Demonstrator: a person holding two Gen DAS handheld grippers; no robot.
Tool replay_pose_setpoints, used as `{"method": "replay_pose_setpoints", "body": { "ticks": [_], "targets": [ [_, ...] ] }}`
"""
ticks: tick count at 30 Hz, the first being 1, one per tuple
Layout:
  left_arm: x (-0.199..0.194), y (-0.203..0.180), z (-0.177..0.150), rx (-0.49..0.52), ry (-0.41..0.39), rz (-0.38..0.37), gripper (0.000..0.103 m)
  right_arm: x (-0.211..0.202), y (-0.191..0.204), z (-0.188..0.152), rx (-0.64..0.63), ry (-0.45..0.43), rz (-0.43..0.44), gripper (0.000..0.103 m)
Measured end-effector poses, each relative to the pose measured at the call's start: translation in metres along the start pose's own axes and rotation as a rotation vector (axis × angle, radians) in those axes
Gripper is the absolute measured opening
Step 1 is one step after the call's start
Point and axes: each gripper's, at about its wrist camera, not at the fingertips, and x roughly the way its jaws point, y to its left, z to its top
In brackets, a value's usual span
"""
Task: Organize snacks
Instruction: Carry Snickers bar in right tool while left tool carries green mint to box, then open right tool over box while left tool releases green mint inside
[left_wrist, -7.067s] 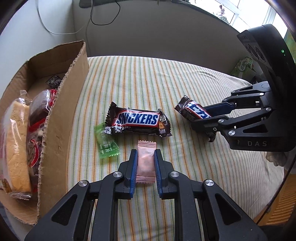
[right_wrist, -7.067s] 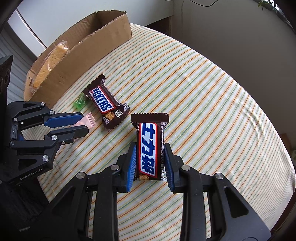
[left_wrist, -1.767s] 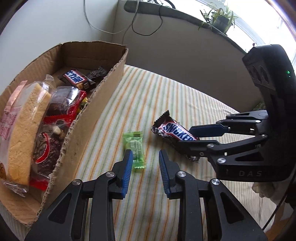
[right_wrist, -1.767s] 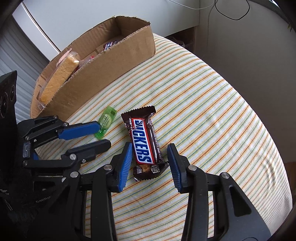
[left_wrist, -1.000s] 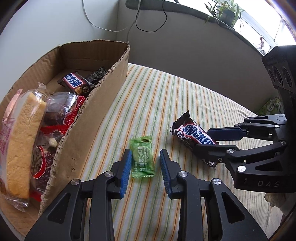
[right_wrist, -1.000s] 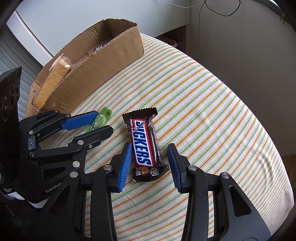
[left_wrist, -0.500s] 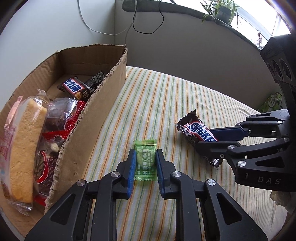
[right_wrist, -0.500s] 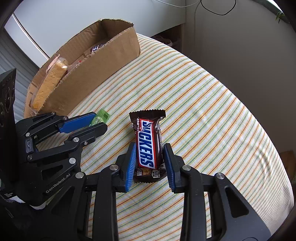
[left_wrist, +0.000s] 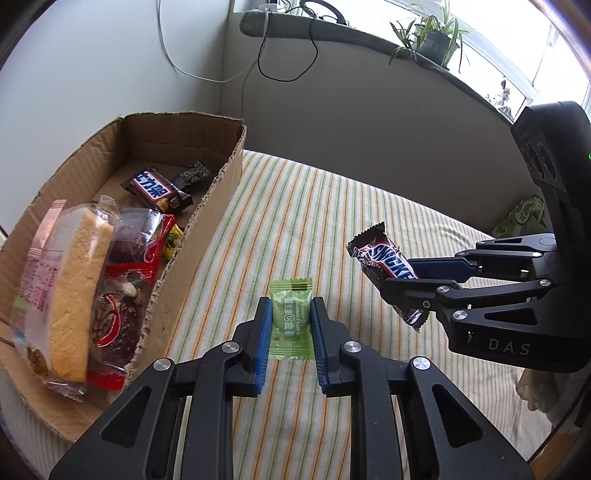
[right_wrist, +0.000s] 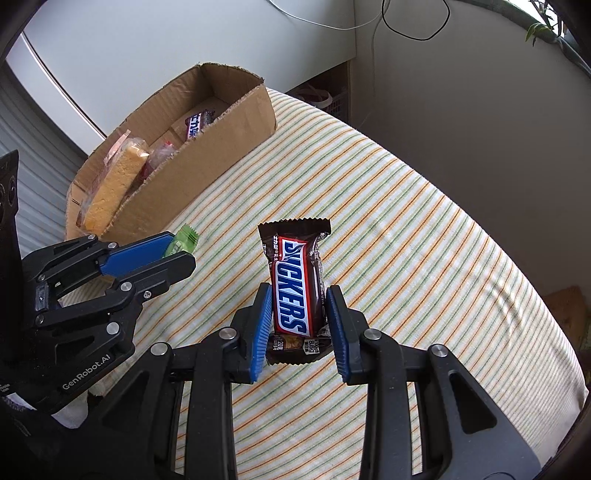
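The green candy (left_wrist: 289, 319) is clamped in the left gripper (left_wrist: 289, 332), the Snickers bar (right_wrist: 296, 291) in the right gripper (right_wrist: 297, 328); both are best carried level over the cardboard box (left_wrist: 207, 206) wall ahead-left before release

Green candy wrapper (left_wrist: 289, 316); brown Snickers bar (right_wrist: 296, 286) with blue lettering; blue-padded black claws; tan cardboard box (left_wrist: 207, 206); cloth (left_wrist: 314, 206) striped orange and green.

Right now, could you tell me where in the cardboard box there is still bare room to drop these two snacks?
The far end of the cardboard box, behind the dark Snickers-type bar, shows bare floor up to the back wall. The near end is crowded: the wrapped cake slice and red-wrapped pastries fill it. The green candy and Snickers bar would fit there.
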Motion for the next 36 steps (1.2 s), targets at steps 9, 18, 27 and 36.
{"method": "replay_pose_setpoints", "body": {
  "ticks": [9, 18, 27, 36],
  "targets": [
    [-0.039, 0.026, 0.018, -0.008, -0.035, -0.009, 0.019, -0.03, 0.035, 0.028, -0.005, -0.04, 0.001, 0.031],
    [-0.06, 0.067, 0.035, -0.019, -0.06, 0.006, 0.019, -0.031, 0.078, 0.064, -0.011, -0.054, 0.017, 0.031],
    [-0.073, 0.107, 0.045, -0.046, -0.07, 0.029, 0.019, -0.015, 0.114, 0.098, -0.044, -0.043, 0.019, 0.031],
    [-0.072, 0.133, 0.053, -0.061, -0.08, 0.046, 0.019, -0.002, 0.13, 0.119, -0.053, -0.029, 0.015, 0.031]
  ]
}}
